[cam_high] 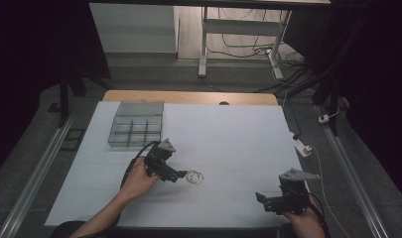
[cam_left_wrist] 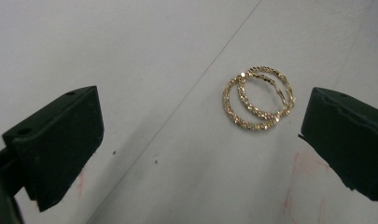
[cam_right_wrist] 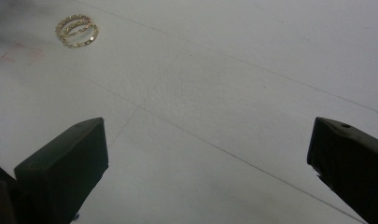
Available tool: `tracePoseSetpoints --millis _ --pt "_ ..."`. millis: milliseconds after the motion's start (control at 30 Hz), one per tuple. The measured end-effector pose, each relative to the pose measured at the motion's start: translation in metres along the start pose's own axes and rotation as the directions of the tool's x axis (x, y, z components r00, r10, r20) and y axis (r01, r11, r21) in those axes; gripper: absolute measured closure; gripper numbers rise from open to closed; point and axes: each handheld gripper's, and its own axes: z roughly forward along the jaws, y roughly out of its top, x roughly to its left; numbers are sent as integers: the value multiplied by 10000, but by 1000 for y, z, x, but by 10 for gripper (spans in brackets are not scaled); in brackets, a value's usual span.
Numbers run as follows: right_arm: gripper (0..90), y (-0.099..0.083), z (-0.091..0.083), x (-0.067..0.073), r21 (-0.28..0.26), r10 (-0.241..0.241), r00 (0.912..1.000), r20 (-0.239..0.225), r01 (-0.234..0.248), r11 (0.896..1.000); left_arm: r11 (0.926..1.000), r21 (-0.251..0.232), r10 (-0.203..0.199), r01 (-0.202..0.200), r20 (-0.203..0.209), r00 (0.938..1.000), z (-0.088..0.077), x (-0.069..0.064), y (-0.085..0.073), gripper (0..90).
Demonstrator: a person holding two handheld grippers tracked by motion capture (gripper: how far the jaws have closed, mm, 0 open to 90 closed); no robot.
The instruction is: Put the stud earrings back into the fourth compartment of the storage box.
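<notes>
Dim room, grey floor point(cam_high: 154, 74), white desk frame point(cam_high: 204, 44), trailing cables point(cam_high: 248, 52)

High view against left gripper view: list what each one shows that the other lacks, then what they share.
High view alone: the clear compartment box at the sheet's far left, the right gripper near the front edge, and the left gripper from outside.
Left gripper view alone: the twisted, beaded texture of the gold hoops and how the two overlap.
Both: the hoops lying on the white sheet, just ahead of the open left gripper, untouched.
</notes>
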Motion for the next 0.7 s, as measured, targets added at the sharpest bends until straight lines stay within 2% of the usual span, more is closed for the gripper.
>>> tracePoseSetpoints --millis 167,400,433,533,567,700 --pt "0 0 0 0 -3 -9 10000 -3 9 10000 9992 359 170 -158 -348 9992 13 -1 7 0" --pt "0 0 0 0 19 -6 10000 5 6 10000 9971 758 31 17 -630 9980 29 4 10 0" --pt "0 0 0 0 12 -8 10000 -20 8 10000 9950 997 43 35 -781 9969 34 5 11 0" --pt "0 0 0 0 3 -18 10000 -20 18 10000 9933 1157 27 72 -846 9964 38 5 11 0" --pt "0 0 0 0 4 -19 10000 -26 19 10000 9893 1461 149 17 -1124 9935 42 3 10 0" --pt "0 0 0 0 12 -30 10000 -34 30 10000 9899 1415 13 127 -984 9951 42 5 9 0"
